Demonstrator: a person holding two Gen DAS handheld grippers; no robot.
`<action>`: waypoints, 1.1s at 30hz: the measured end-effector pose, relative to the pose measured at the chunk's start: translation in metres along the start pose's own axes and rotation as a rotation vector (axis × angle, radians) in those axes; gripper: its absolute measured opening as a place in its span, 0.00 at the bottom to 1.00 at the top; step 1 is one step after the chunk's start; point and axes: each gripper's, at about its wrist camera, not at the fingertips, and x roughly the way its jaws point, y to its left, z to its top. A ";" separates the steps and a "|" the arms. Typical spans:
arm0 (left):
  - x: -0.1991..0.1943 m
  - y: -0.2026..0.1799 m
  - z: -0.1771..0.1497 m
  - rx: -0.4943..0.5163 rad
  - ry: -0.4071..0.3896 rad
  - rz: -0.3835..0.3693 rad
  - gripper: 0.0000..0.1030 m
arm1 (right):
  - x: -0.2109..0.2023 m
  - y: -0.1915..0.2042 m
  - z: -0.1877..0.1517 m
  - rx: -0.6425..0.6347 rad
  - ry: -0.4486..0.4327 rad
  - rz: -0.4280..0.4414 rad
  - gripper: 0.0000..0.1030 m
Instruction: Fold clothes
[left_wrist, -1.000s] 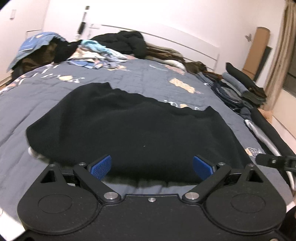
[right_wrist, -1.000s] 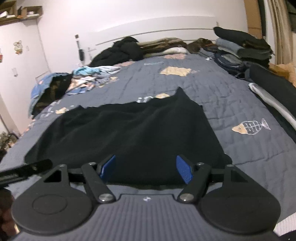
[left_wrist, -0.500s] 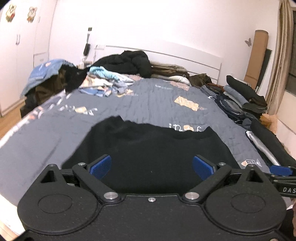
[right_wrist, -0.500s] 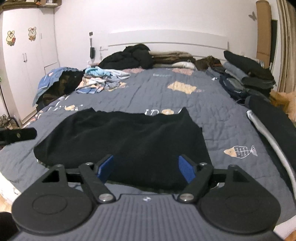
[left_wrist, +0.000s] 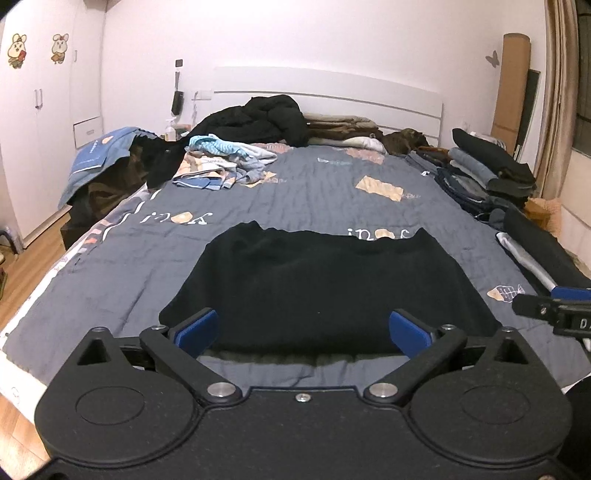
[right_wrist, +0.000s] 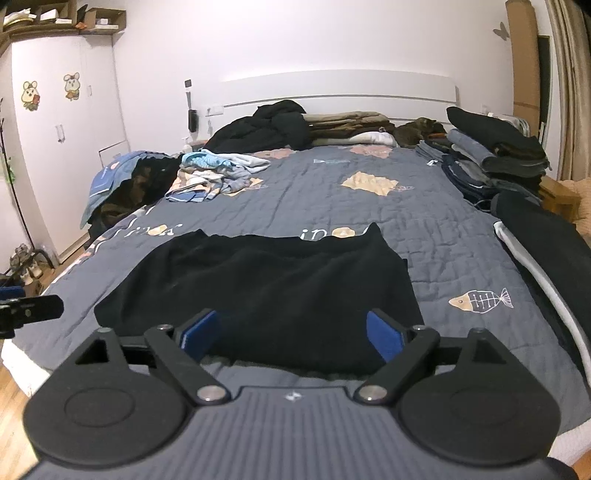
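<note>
A black garment (left_wrist: 325, 284) lies folded flat on the grey quilted bed (left_wrist: 295, 195), near its foot. It also shows in the right wrist view (right_wrist: 273, 288). My left gripper (left_wrist: 304, 330) is open and empty, held back above the garment's near edge. My right gripper (right_wrist: 291, 334) is open and empty too, above the same edge. The right gripper's tip shows at the right of the left wrist view (left_wrist: 554, 310). The left gripper's tip shows at the left of the right wrist view (right_wrist: 29, 308).
Unfolded clothes (left_wrist: 225, 162) and a black jacket (left_wrist: 258, 120) are heaped at the bed's far left. Folded stacks (left_wrist: 487, 166) line the right side, with dark garments (right_wrist: 546, 236) along the right edge. Wood floor (left_wrist: 22, 284) lies left of the bed.
Both grippers have pulled back and risen away from the garment, so more of the room shows. The garment stays flat on the bed.
</note>
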 end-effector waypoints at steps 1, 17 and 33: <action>-0.002 -0.001 -0.002 0.006 0.002 0.001 1.00 | -0.002 0.003 -0.001 -0.011 -0.001 0.000 0.87; 0.029 -0.026 -0.004 0.086 0.015 0.015 1.00 | 0.008 -0.017 -0.006 -0.004 0.015 -0.063 0.91; 0.048 0.006 -0.018 -0.142 0.117 -0.073 1.00 | 0.008 -0.039 0.005 0.073 0.044 -0.025 0.91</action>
